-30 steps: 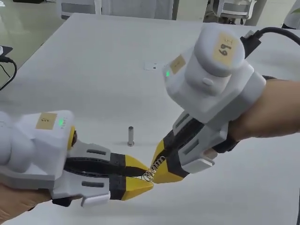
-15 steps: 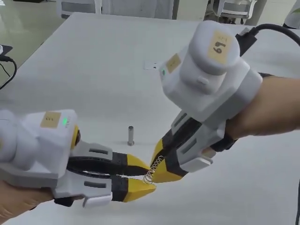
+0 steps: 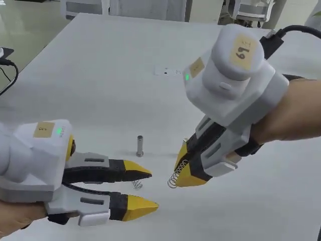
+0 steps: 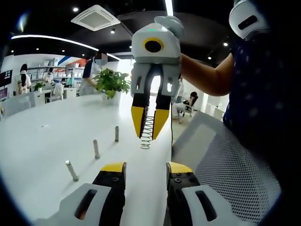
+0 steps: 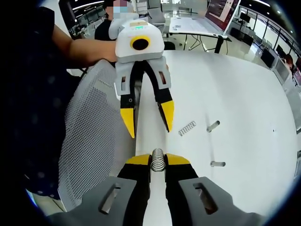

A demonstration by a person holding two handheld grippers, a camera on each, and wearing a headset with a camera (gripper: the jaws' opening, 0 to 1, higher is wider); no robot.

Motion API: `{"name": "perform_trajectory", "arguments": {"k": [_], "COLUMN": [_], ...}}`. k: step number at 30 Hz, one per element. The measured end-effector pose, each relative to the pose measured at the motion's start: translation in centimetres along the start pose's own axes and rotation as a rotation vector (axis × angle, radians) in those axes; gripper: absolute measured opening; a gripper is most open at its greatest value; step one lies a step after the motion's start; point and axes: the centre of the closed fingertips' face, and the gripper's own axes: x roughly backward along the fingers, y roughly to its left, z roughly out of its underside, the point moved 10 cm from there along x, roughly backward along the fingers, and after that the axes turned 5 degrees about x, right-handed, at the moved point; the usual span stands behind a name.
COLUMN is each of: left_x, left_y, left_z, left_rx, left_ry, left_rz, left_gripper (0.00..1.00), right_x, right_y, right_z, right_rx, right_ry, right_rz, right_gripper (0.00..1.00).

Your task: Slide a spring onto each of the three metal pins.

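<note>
While right tongs (image 3: 181,178) pinch spring (image 4: 147,134) | left tongs (image 3: 153,189) gape, near it, not touching

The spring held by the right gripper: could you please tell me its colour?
Silvery metal; the spring shows best in the left gripper view.

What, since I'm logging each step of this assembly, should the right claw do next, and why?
Probably carry the spring in the right claw across to the upright pin and line its free end over the pin's top. The right claw is shut on the spring, whose lower end hangs free below the tips. The left claw is open and apart from it, and the pin looks bare.
</note>
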Motion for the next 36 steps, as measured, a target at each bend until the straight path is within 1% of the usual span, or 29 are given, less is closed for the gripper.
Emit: {"name": "perform_trajectory", "arguments": {"k": [7, 9, 11, 14, 16, 19, 22, 24, 27, 28, 31, 36], "left_x": [1.1, 1.4, 1.8, 2.2, 2.4, 2.8, 3.3, 3.5, 3.8, 3.9, 4.1, 4.4], "left_y": [0.6, 0.8, 1.1, 1.2, 1.3, 1.5, 1.6, 1.7, 1.8, 1.8, 1.9, 2.0], "left_z": [0.5, 0.7, 1.0, 1.1, 1.3, 1.5, 1.7, 1.9, 2.0, 2.0, 2.2, 2.2], "left_rx": [0.022, 0.029, 0.040, 0.044, 0.048, 0.049, 0.056, 0.061, 0.067, 0.069, 0.071, 0.078], "left_ry": [-0.009, -0.014, -0.020, -0.023, -0.024, -0.029, -0.038, -0.040, -0.044, -0.044, -0.049, -0.060], "left_rz": [-0.077, -0.102, -0.127, -0.147, -0.160, -0.193, -0.220, -0.238, -0.253, -0.258, -0.274, -0.295], "left_gripper": [0.40, 0.43, 0.47, 0.50, 0.52, 0.56, 0.59, 0.61, 0.63, 0.63, 0.64, 0.65], "right_x": [1.1, 1.4, 1.6, 1.9, 2.0, 2.1, 2.2, 2.2, 2.3, 2.3, 2.2, 2.1], "right_y": [-1.6, -2.0, -2.5, -3.2, -3.6, -4.3, -4.8, -5.5, -6.0, -6.5, -7.1, -8.7], "right_z": [1.4, 1.8, 2.1, 2.3, 2.5, 2.8, 3.0, 3.2, 3.3, 3.5, 3.6, 3.5], "right_rx": [-0.035, -0.038, -0.051, -0.062, -0.062, -0.071, -0.082, -0.090, -0.097, -0.097, -0.095, -0.102], "right_ry": [0.038, 0.056, 0.061, 0.067, 0.082, 0.110, 0.123, 0.126, 0.132, 0.136, 0.155, 0.147], "right_rz": [0.062, 0.090, 0.095, 0.118, 0.143, 0.167, 0.179, 0.184, 0.191, 0.199, 0.211, 0.210], "right_gripper": [0.08, 0.08, 0.08, 0.08, 0.08, 0.08, 0.08, 0.08, 0.08, 0.08, 0.08, 0.08]}}
